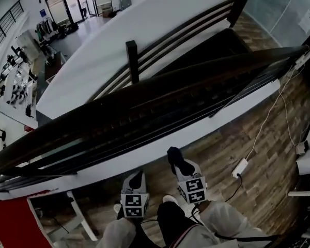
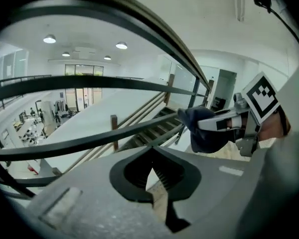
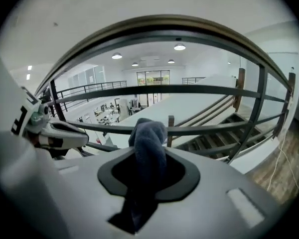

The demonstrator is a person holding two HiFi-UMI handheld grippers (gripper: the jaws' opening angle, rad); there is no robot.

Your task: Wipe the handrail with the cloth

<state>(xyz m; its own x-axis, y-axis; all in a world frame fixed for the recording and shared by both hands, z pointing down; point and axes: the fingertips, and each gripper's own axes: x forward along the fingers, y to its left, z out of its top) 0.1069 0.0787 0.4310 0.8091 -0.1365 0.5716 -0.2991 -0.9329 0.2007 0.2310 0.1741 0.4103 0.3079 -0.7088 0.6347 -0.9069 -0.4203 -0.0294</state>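
Right gripper [image 3: 147,171] clamping dark cloth [image 3: 148,136] between closed jaws, with 1 wad sticking out past tips. Left gripper [image 2: 150,176] holding nothing, jaws nearly together. Both sitting below handrail [image 1: 144,94], cloth not touching it. Cloth looking soft, light, floppy, so likely bunching and dragging on rail. Mid-fold pinch looking sound.

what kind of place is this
Probably an upper landing in a large open building: a dark handrail guards the edge, a staircase descends beyond it, and a lower floor with glass doors lies below.
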